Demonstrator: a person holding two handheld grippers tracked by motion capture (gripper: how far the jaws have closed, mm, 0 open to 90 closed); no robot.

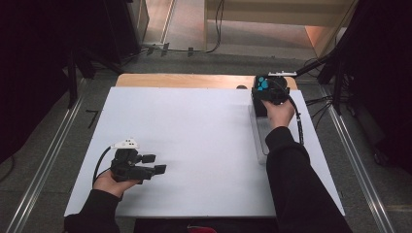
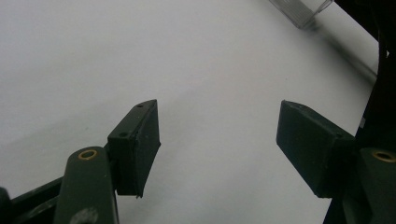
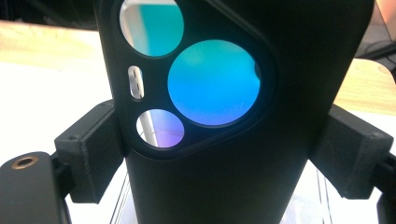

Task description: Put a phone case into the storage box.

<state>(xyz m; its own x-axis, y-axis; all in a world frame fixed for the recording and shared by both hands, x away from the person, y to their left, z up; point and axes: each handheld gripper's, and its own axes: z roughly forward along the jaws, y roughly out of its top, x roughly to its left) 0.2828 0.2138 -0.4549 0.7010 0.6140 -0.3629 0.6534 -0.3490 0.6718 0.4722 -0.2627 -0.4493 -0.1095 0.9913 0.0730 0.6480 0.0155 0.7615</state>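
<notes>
At the table's far right edge, my right gripper [image 3: 224, 154] clamping a black phone case [image 3: 233, 112] upright above a clear box [image 1: 258, 141], my left gripper [image 2: 219, 144] released, empty over the white tabletop [image 1: 194, 136].

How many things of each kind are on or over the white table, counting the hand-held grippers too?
Hand-held grippers: 2 (left, right)
Black phone case: 1
Clear box: 1
Total: 4

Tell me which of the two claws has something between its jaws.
The right claw: its jaws press on both sides of the black phone case. The left claw is open over the bare white table.
</notes>
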